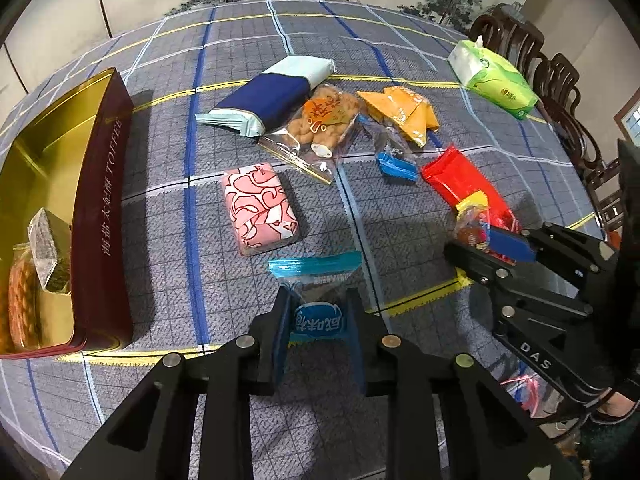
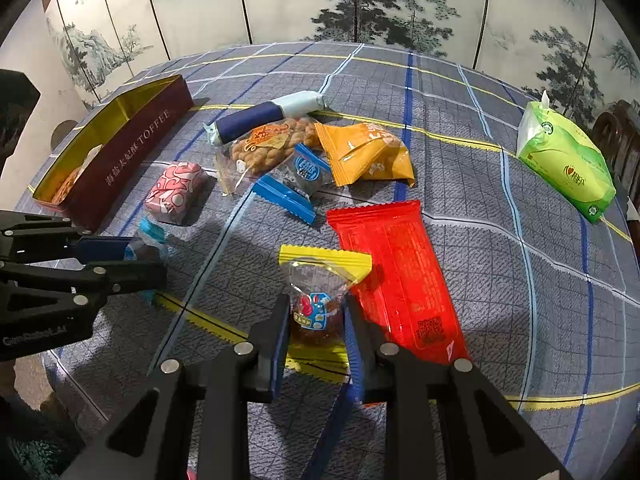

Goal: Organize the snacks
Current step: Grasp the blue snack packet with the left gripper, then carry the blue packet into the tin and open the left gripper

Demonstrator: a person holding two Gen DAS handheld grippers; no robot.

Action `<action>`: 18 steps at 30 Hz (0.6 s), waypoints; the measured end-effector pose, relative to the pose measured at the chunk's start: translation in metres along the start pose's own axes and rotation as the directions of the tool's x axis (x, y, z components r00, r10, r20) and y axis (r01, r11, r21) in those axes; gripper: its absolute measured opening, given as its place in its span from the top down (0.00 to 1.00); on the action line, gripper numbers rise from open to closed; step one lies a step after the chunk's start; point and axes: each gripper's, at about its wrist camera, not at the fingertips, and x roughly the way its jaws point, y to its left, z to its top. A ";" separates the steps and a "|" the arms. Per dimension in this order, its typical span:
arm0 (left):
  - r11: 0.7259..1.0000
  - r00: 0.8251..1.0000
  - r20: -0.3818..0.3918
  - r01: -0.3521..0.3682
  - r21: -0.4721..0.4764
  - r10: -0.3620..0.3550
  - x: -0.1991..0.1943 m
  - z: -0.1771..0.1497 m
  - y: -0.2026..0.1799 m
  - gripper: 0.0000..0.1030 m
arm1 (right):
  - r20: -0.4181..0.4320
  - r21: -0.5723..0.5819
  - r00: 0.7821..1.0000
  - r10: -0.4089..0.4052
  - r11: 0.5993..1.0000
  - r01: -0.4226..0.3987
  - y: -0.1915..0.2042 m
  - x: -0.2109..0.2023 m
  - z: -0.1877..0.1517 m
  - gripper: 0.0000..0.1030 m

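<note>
My left gripper (image 1: 318,316) has its fingers pinched on the blue-sealed snack packet (image 1: 316,280), long axis toward 12 o'clock, low on the worktop (image 1: 400,40). My right gripper (image 2: 316,320) has its fingers clamped on the yellow-sealed candy packet (image 2: 320,280), also pointing toward 12, with the red wrapper (image 2: 396,272) at its 2 o'clock.

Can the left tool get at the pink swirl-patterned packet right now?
Probably not yet. The left tool is shut on a clear blue-sealed snack packet, so it is occupied. The pink swirl-patterned packet lies uncovered just beyond it, with bare checked tablecloth around it; the way looks free once the tool is emptied.
</note>
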 end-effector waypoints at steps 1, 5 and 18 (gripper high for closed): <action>1.000 1.000 0.002 0.000 0.001 0.000 -0.001 0.000 0.000 0.78 | -0.002 -0.002 1.000 -0.002 1.000 0.002 0.000 0.000 0.000 0.75; 1.000 1.000 0.007 0.011 0.005 -0.011 -0.005 -0.001 0.000 0.79 | -0.005 -0.001 1.000 -0.007 1.000 0.007 0.002 0.001 0.001 0.75; 0.999 0.998 0.066 -0.021 0.027 0.019 -0.042 0.002 0.003 0.79 | -0.016 -0.004 1.000 -0.025 1.000 0.025 0.004 0.002 0.002 0.75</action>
